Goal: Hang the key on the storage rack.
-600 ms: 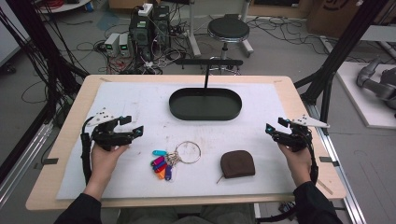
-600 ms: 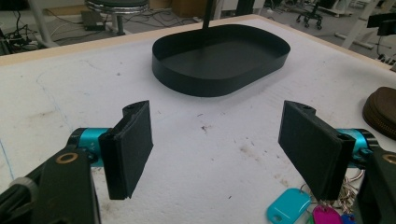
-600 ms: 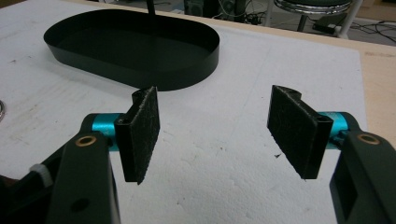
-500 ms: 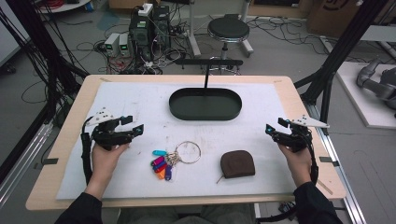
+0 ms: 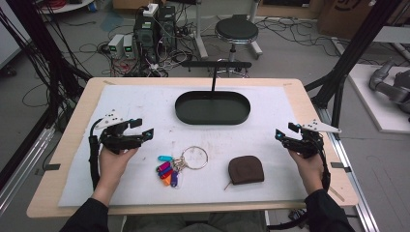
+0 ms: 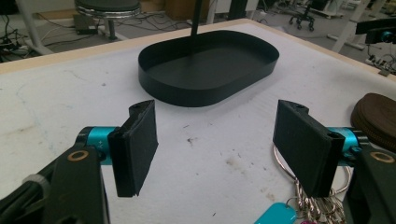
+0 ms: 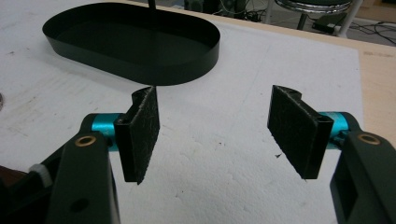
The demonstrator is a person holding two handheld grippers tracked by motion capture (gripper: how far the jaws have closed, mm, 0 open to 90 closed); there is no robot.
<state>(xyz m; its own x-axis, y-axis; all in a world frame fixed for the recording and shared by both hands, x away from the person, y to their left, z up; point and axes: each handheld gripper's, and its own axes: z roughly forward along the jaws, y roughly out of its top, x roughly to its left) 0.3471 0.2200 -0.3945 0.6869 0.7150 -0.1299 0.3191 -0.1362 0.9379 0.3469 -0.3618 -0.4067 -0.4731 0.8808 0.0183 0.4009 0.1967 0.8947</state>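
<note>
A black oval tray [image 5: 212,107] [image 6: 208,65] [image 7: 133,42] with an upright post sits at the table's far middle. A key ring with coloured tags [image 5: 176,166] [image 6: 306,198] lies near the front, and a brown round pouch [image 5: 246,169] [image 6: 378,116] lies to its right. My left gripper [image 5: 143,127] [image 6: 217,149] is held open at the left, above the white mat, with nothing between its jaws. My right gripper [image 5: 285,131] [image 7: 224,135] is held open at the right, also with nothing in it.
A white mat [image 5: 145,96] covers most of the wooden table [image 5: 300,96]. Beyond the far edge stand a round stool [image 5: 237,31], electronics boxes [image 5: 152,29] and tangled cables on the floor. Black frame struts [image 5: 358,53] rise at both sides.
The left gripper has shifted slightly; the right gripper and the objects on the mat have stayed where they were.
</note>
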